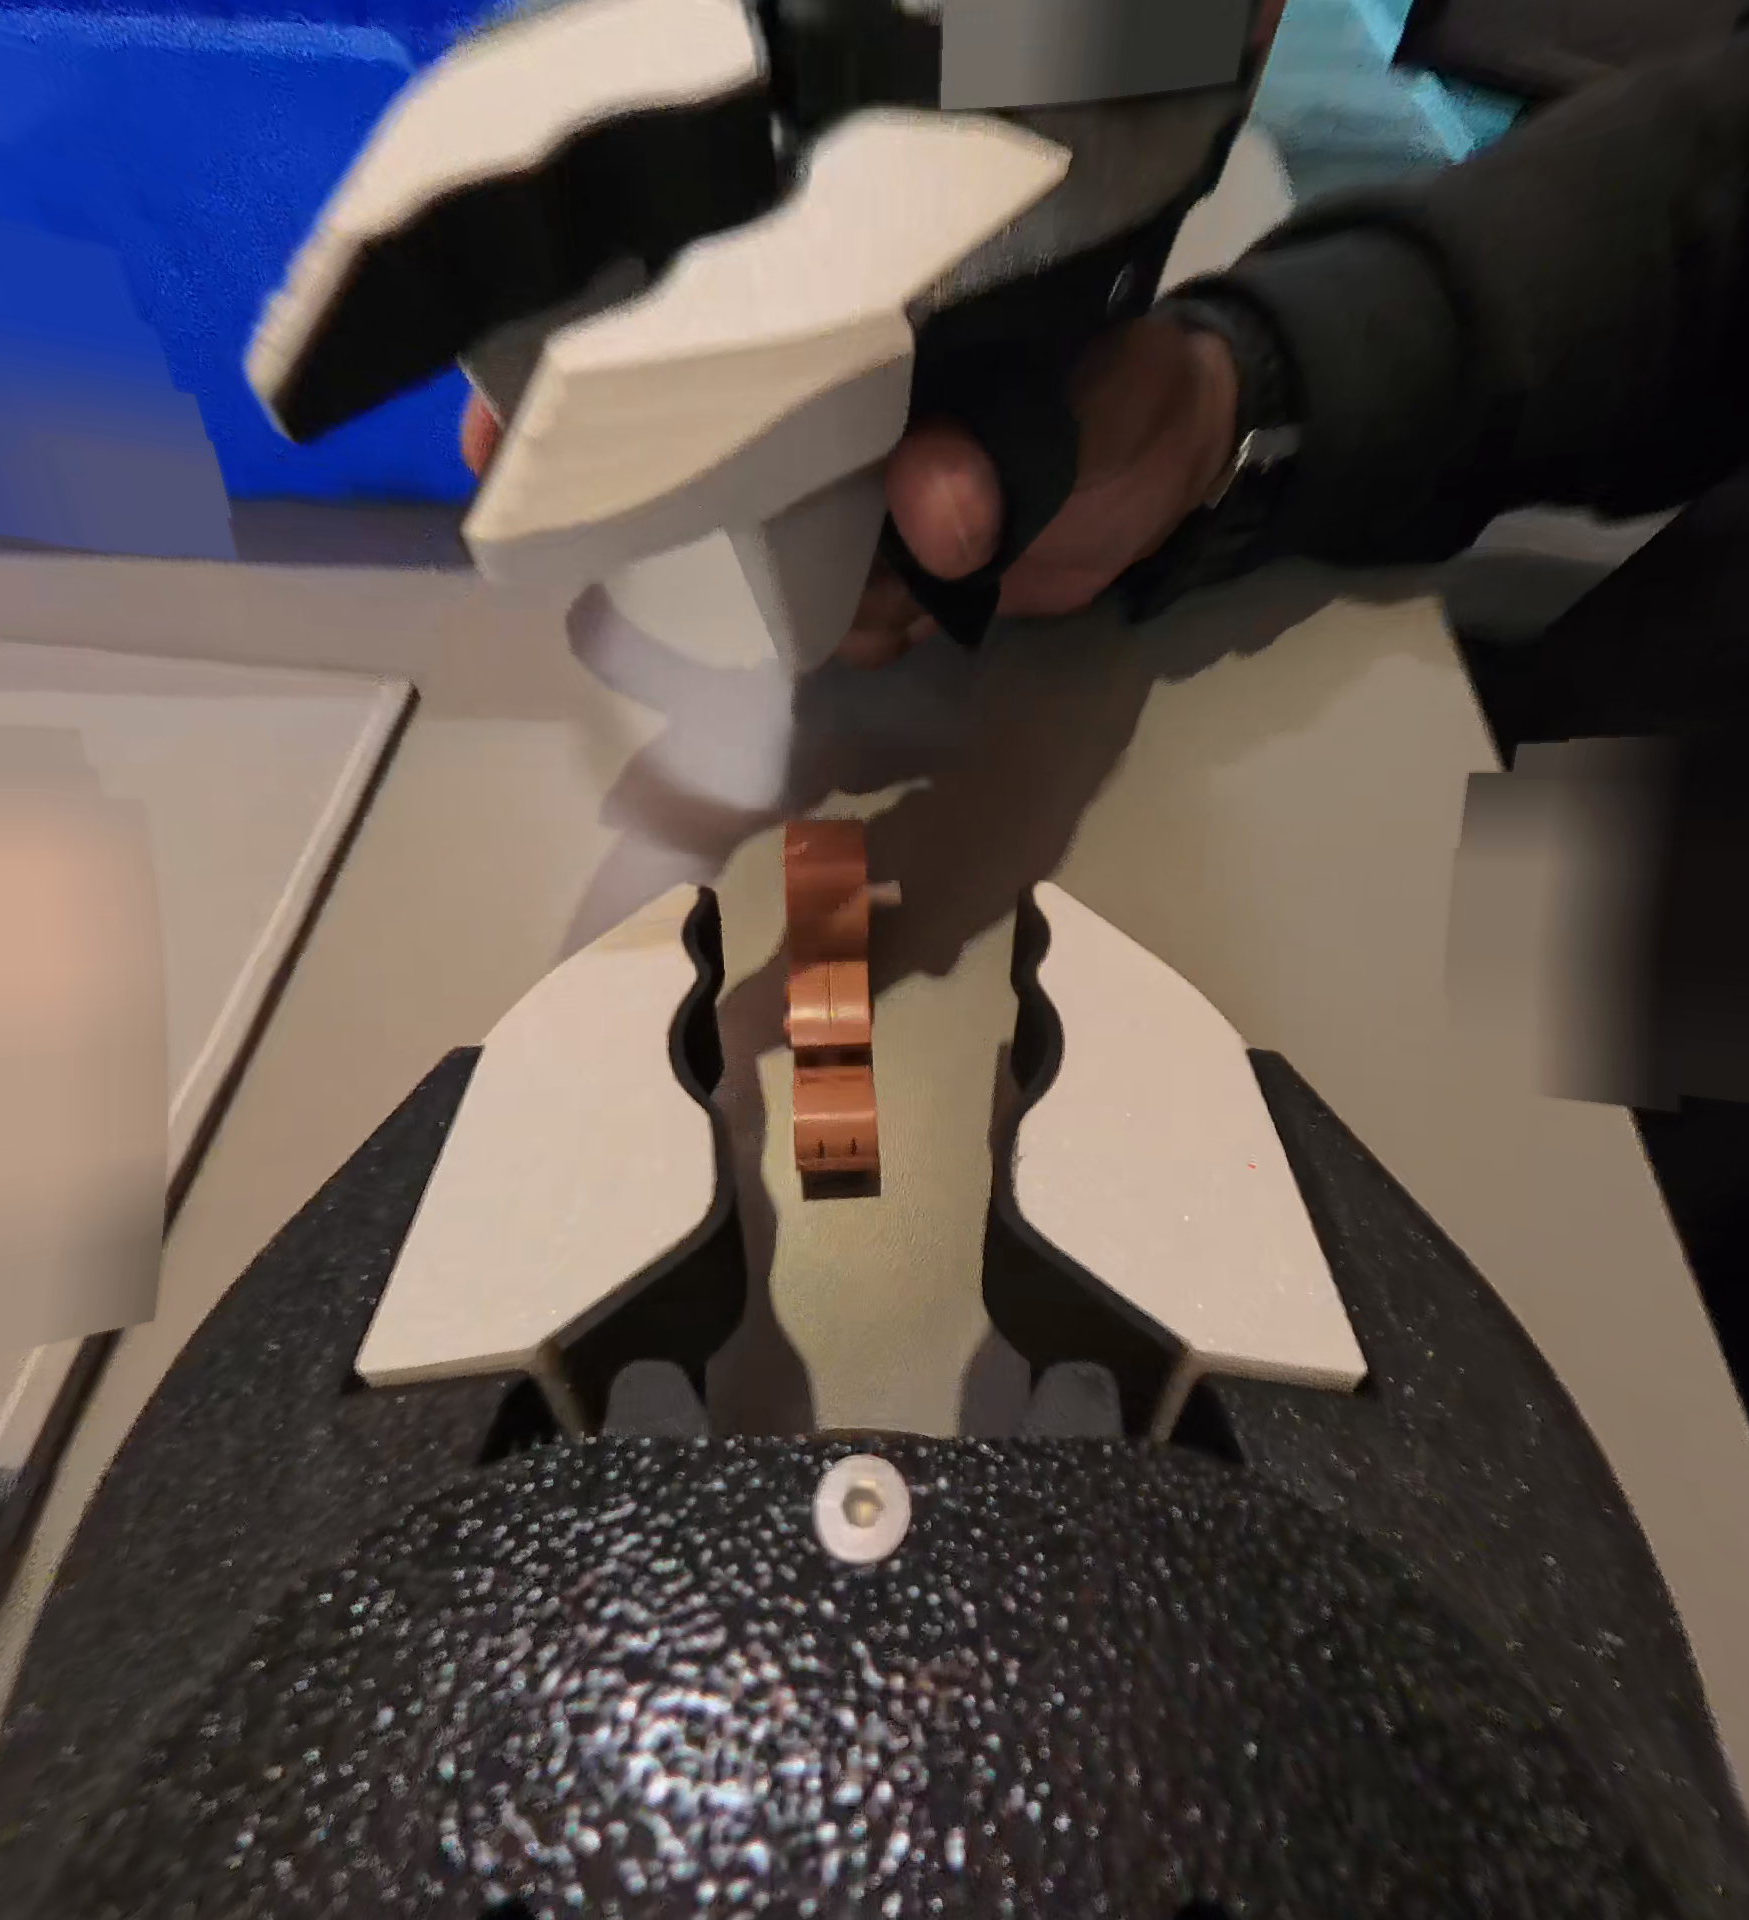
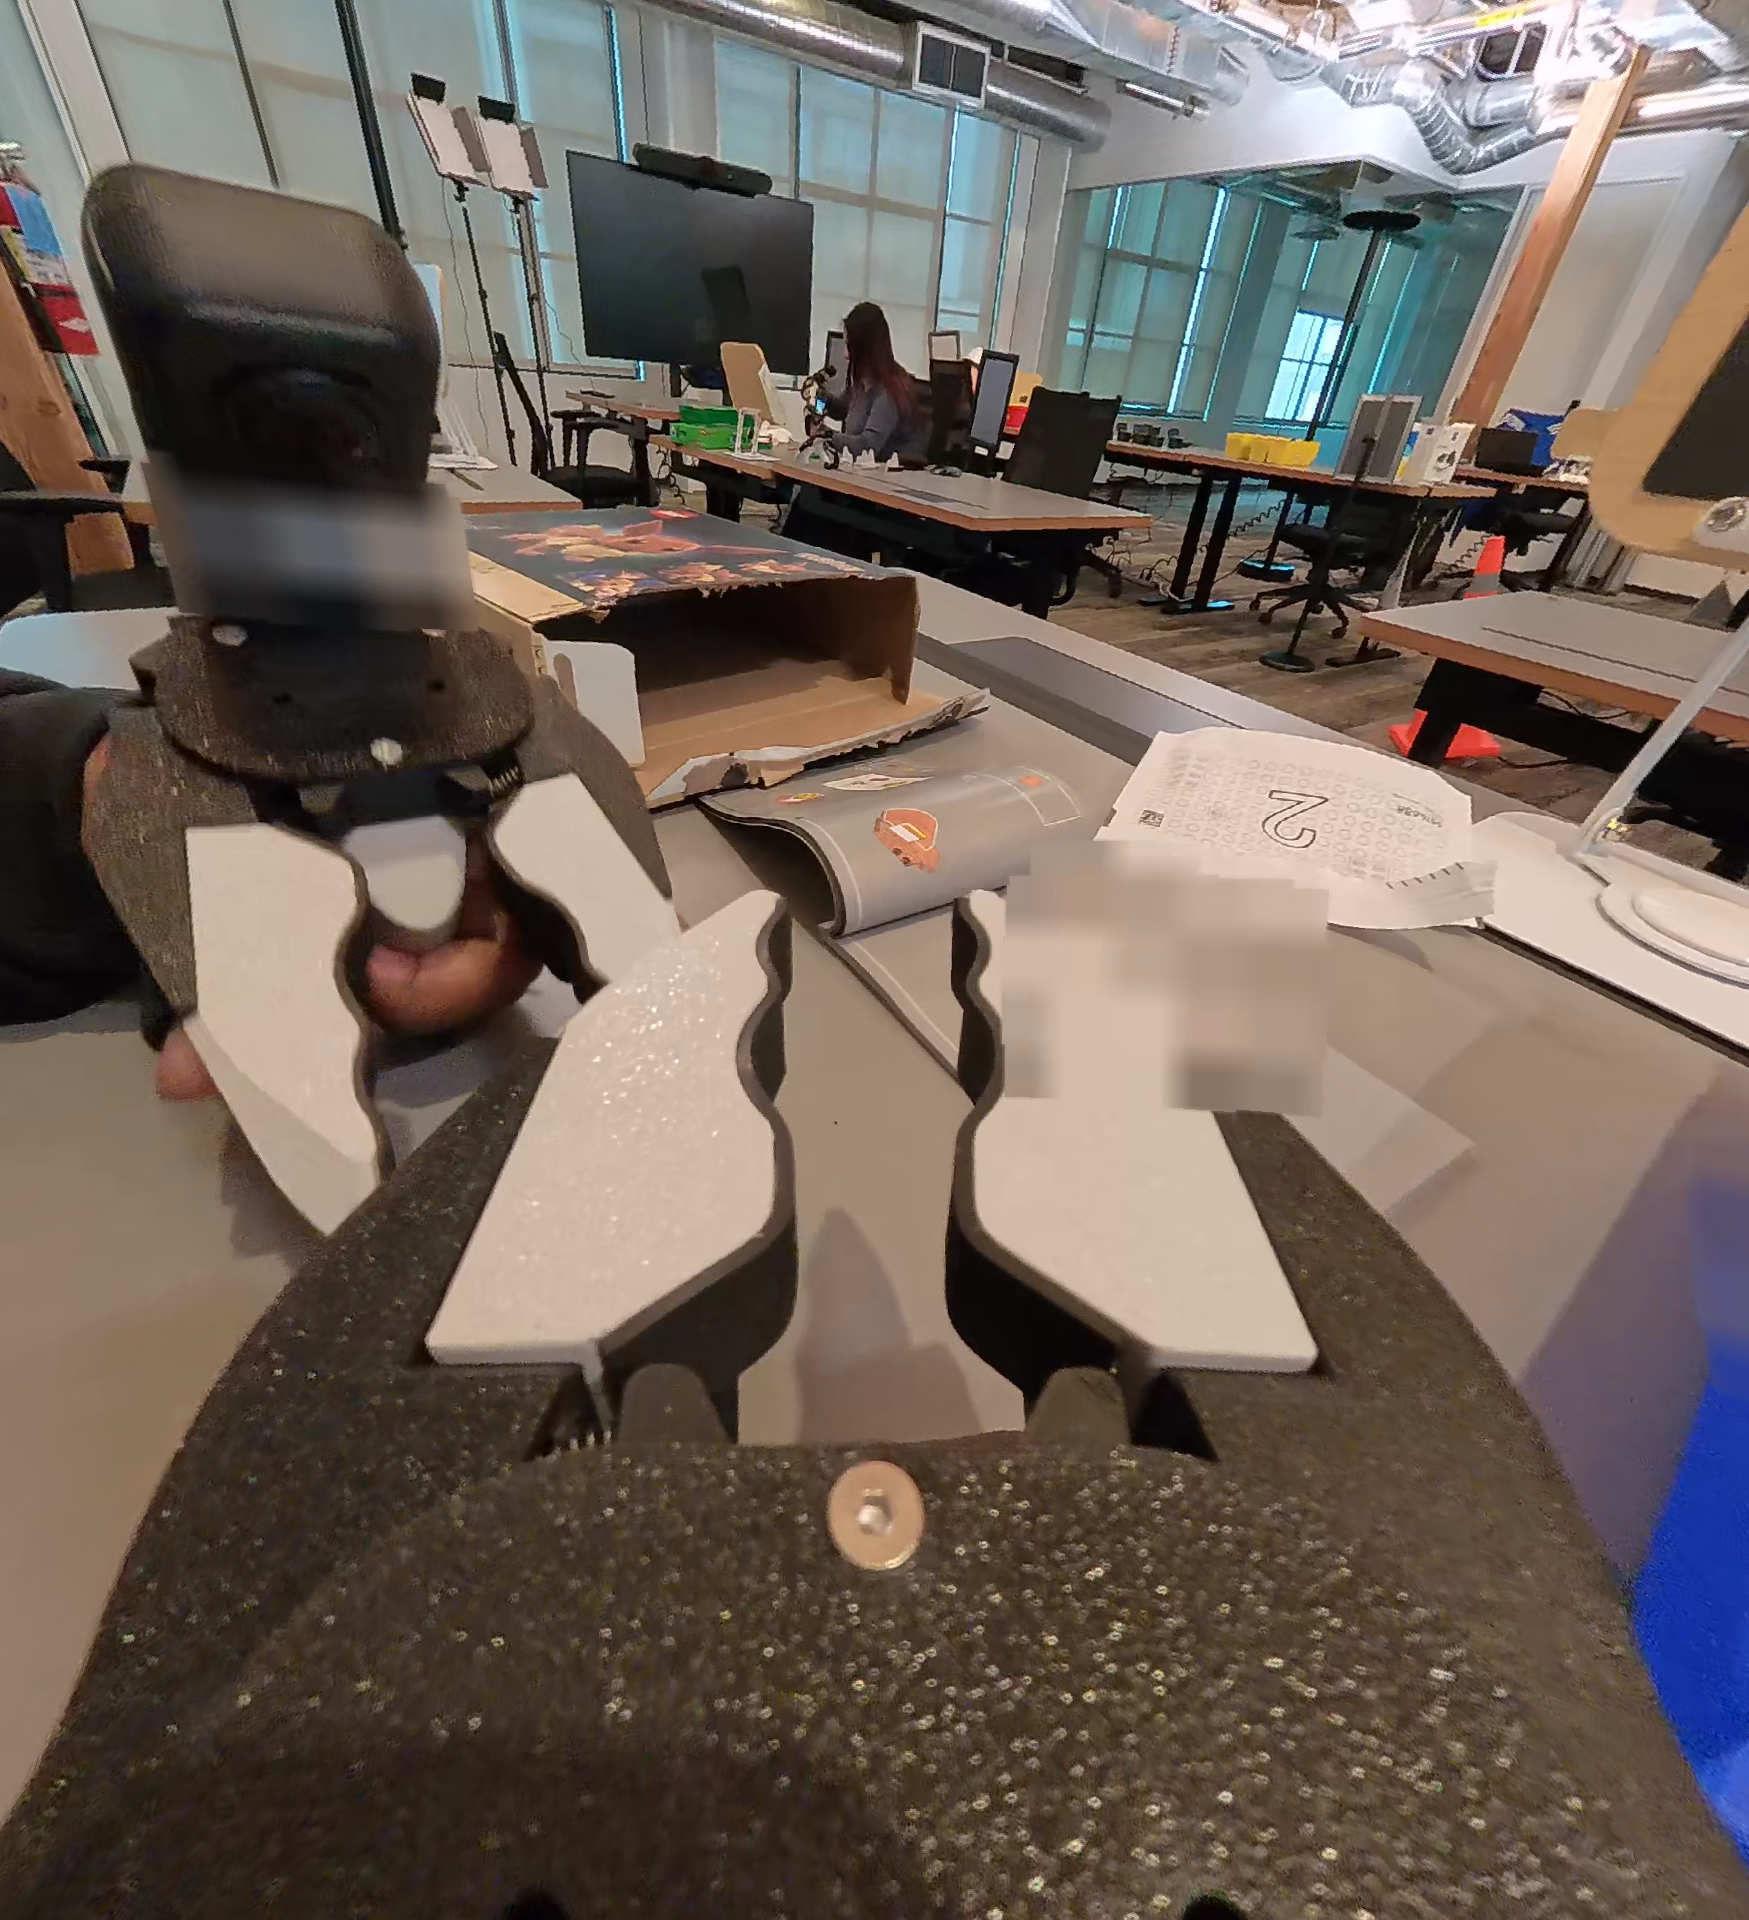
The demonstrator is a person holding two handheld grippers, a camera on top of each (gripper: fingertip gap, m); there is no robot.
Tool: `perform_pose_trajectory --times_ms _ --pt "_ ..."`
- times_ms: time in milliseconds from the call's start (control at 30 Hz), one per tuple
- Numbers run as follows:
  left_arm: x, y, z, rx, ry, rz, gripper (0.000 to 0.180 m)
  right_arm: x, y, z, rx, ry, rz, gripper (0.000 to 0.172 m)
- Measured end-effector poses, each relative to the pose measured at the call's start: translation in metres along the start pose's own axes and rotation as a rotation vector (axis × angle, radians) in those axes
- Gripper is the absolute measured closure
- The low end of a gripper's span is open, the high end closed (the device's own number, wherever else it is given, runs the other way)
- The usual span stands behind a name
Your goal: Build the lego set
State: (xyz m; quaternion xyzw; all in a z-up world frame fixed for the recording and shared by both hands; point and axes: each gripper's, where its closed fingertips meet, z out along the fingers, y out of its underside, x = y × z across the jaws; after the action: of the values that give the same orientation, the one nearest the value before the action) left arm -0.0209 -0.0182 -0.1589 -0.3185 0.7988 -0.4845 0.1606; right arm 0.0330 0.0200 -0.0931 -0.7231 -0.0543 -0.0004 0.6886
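A small brown brick assembly (image 1: pixel 828 1008) stands on the grey table (image 1: pixel 1265 935) in the left wrist view. It stands between the fingers of my left gripper (image 1: pixel 865 904). The jaws are wide open, and there is a gap between the piece and each pad. My right gripper (image 1: pixel 402 447) hovers above and behind the piece, tilted down, with a blurred pale shape (image 1: pixel 683 727) just under it. In the right wrist view my right gripper (image 2: pixel 870 997) is open with only table between its pads. The left gripper (image 2: pixel 465 1029) is at the left of that view, where the brown piece is hidden.
A blue bin (image 1: pixel 122 260) stands at the back left and also shows in the right wrist view (image 2: pixel 1743 1455). A white tray (image 1: pixel 257 790) lies at the left. A torn cardboard box (image 2: pixel 745 665), an open booklet (image 2: pixel 911 831), a printed sheet (image 2: pixel 1296 810) and a white lamp base (image 2: pixel 1732 935) lie ahead.
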Motion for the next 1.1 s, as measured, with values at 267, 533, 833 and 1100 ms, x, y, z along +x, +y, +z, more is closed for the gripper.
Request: perform_pose_trajectory --times_ms 267,533,833,1100 --pt "-0.05 -0.038 -0.045 0.28 -0.258 0.066 0.124 0.019 -0.002 -0.016 0.037 -0.005 0.061 0.141" --pt "-0.1 -0.034 -0.044 0.125 -0.442 0.111 0.125 0.014 -0.002 -0.021 0.059 -0.044 0.064 0.137" --pt "-0.127 -0.02 0.037 -0.133 -0.328 0.085 0.129 0.024 0.006 -0.028 0.024 -0.026 0.083 0.137" --pt "-0.139 -0.008 0.058 -0.209 -0.328 0.086 0.133 0.025 0.013 -0.039 -0.02 -0.127 0.147 0.137"
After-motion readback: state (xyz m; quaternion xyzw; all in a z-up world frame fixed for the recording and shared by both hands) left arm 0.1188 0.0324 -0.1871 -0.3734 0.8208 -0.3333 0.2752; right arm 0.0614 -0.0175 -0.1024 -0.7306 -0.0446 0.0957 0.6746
